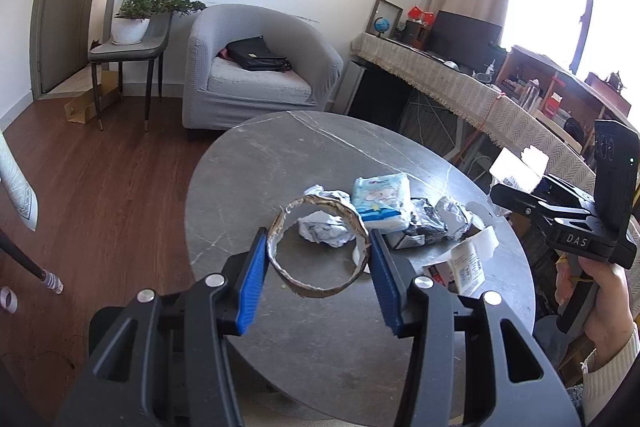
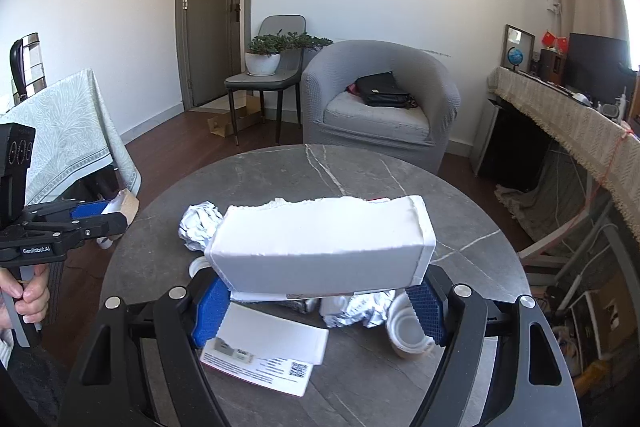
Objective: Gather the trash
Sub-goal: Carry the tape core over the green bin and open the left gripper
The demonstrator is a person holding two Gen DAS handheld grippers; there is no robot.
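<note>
My left gripper (image 1: 318, 259) is shut on a torn cardboard ring (image 1: 316, 247) and holds it above the round grey table (image 1: 256, 163). My right gripper (image 2: 320, 301) is shut on a torn white carton (image 2: 320, 247), held across the view above the table (image 2: 360, 163). On the table lie a tissue pack (image 1: 382, 201), crumpled foil (image 1: 324, 227), dark wrappers (image 1: 420, 227) and a small carton (image 1: 466, 263). The right wrist view shows crumpled foil (image 2: 200, 225), a flattened white box (image 2: 272, 351) and a paper cup (image 2: 408, 335). The right gripper also shows in the left wrist view (image 1: 516, 187).
A grey armchair (image 1: 260, 67) with a black bag (image 1: 258, 55) stands behind the table. A chair with a potted plant (image 1: 136, 15) is at the left. A cloth-covered desk (image 1: 480, 95) runs along the right. A cloth-covered table (image 2: 68, 139) stands at the left.
</note>
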